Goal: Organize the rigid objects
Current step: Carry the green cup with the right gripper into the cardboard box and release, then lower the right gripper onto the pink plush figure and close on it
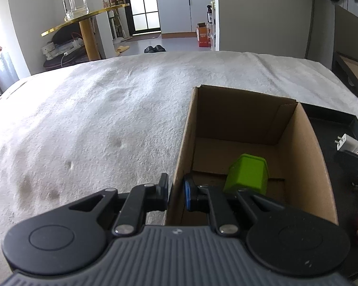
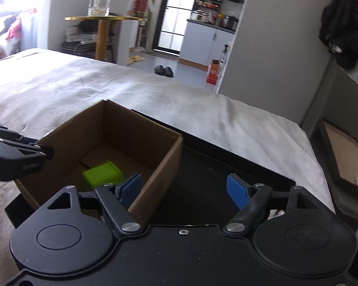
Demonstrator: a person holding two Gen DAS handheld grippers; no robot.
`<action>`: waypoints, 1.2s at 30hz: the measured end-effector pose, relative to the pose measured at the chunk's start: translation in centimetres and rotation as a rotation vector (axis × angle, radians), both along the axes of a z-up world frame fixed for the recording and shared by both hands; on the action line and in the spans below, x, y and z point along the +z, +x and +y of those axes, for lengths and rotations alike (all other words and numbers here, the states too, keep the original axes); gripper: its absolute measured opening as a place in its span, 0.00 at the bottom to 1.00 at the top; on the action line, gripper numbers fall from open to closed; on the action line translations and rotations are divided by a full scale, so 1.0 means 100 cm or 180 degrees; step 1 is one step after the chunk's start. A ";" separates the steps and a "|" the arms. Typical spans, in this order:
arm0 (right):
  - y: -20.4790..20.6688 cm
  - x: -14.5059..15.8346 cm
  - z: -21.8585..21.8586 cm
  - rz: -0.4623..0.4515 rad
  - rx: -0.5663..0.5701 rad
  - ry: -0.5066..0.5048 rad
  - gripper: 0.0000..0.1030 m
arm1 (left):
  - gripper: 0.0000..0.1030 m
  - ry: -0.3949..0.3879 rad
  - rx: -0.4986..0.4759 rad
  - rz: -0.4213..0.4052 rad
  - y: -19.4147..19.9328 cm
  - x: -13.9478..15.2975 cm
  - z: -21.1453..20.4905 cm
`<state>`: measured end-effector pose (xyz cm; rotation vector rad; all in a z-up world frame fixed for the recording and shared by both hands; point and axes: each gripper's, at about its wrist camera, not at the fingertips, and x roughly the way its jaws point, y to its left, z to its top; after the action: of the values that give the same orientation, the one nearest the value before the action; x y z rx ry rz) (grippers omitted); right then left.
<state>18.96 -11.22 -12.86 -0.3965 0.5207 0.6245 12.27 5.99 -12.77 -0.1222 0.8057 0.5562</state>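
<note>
Cardboard box (image 1: 298, 147) sits on the white bed cover (image 1: 95, 119), its right side against a black tray (image 2: 202, 166). Left gripper (image 1: 176, 190) is pinched tight on the box's near-left wall, one finger outside, one inside. Green block (image 2: 102, 175) lies tipped on the box floor, near the front. Right gripper (image 2: 183, 190) hangs spread and empty, its left finger over the box's near-right corner, its right one over the tray. Likely step: fetch the next piece while the box is steadied. Keep the left pinch firm; lift the right fingers clear of the rim before swinging away. Bed cover left of the box is open; the tray side holds a white charger (image 1: 346, 143) and other small items.
</note>
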 end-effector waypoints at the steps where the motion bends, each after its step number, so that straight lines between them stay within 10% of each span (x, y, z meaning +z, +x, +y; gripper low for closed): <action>1: 0.001 0.000 -0.005 0.0022 -0.0047 0.0011 0.78 | 0.12 0.0009 0.0005 0.0015 0.000 0.000 -0.001; 8: 0.005 -0.002 -0.030 0.0115 -0.0263 0.0074 0.83 | 0.21 0.0067 0.0034 0.0150 0.006 0.002 -0.007; 13: 0.007 -0.005 -0.048 0.0210 -0.0392 0.0149 0.85 | 0.63 0.0144 -0.0010 0.0177 0.006 0.008 -0.017; 18: 0.007 -0.011 -0.067 0.0369 -0.0523 0.0201 0.85 | 0.82 0.0211 -0.0028 0.0206 0.004 0.014 -0.026; 36: 0.006 -0.057 -0.112 0.0809 -0.0796 0.0195 0.84 | 0.90 0.0471 -0.0160 0.0349 0.012 0.019 -0.050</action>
<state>19.55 -22.39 -18.60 -0.1898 0.7786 0.4494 13.51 0.94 -10.90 0.0651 0.8689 0.5767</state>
